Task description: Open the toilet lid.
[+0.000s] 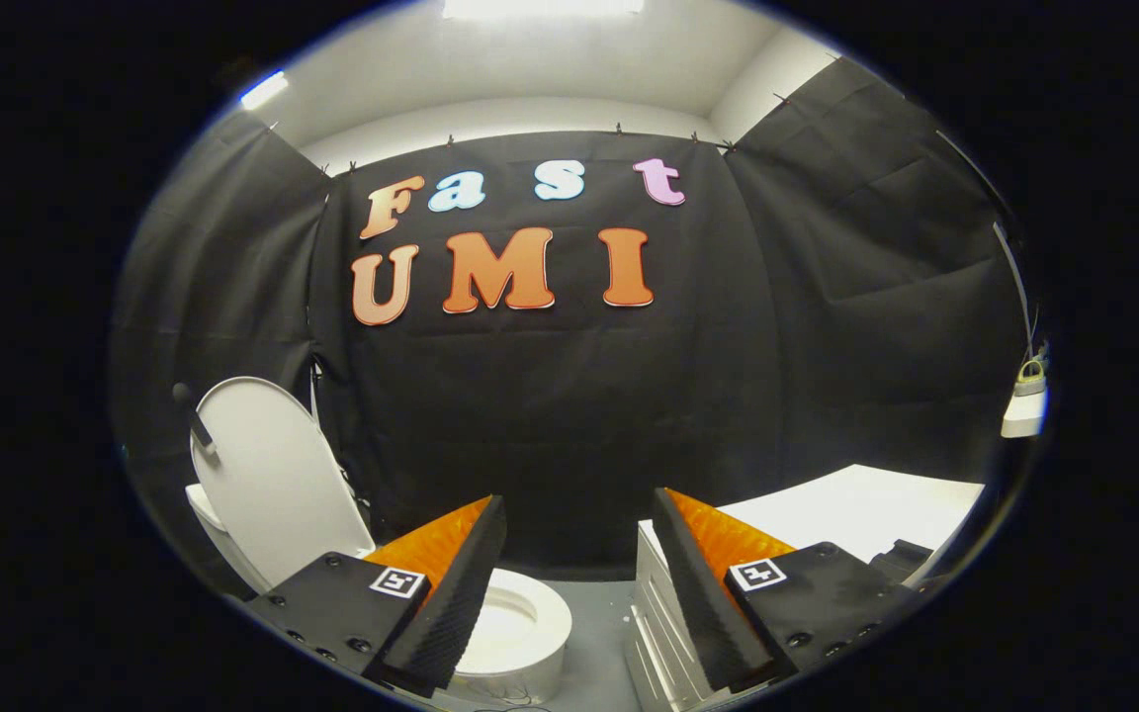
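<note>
A: Where's the toilet lid point(268, 475)?
B: Raised, long axis near upright, leaning back over the toilet bowl point(520, 623). What is in the bowl can't be made out.
A: Room around the bowl?
B: Grey floor point(594, 633) runs between it and the white cabinet point(827, 509) to its right.
A: The gripper point(579, 574)?
B: Above the bowl, fingers spread wide, holding nothing.

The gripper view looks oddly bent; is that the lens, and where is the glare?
Gripper view: fisheye lens bows the booth walls; glare blows out the ceiling light; the raised toilet lid and open gripper stay sharp, while the bowl looks bright.
</note>
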Tool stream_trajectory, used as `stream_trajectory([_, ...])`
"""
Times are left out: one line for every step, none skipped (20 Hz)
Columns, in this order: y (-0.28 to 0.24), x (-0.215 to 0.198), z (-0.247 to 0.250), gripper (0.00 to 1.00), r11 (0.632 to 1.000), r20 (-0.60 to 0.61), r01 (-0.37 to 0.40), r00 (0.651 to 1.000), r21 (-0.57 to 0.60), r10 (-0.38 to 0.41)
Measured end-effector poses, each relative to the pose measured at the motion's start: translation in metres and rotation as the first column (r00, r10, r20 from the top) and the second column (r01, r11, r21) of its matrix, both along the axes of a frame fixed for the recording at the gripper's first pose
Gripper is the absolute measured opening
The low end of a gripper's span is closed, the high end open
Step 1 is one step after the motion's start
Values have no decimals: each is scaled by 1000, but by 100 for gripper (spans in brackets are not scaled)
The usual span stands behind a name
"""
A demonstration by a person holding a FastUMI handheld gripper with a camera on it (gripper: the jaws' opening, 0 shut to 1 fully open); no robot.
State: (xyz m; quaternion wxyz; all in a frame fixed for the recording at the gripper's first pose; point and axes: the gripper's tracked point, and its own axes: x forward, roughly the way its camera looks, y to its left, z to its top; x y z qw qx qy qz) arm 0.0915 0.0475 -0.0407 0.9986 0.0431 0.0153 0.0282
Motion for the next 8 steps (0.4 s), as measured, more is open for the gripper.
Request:
stream_trajectory([0,0,-3,96,1000,-2,-5,1000,-8,5])
stream_trajectory([-1,0,-5,96,1000,-5,-5,1000,-20,5])
stream_trajectory([-1,1,-5,96,1000,-6,-6,1000,-24,6])
stream_trajectory([-1,2,-7,96,1000,-8,-7,1000,-27,7])
stream_trajectory([-1,1,-9,96,1000,-12,0,1000,-23,0])
stream_trajectory([2,2,-6,96,1000,-11,-5,1000,-10,5])
stream_trajectory([4,-1,-4,96,1000,-8,-12,1000,-3,12])
stream_trajectory([6,1,-3,96,1000,-4,-9,1000,-3,9])
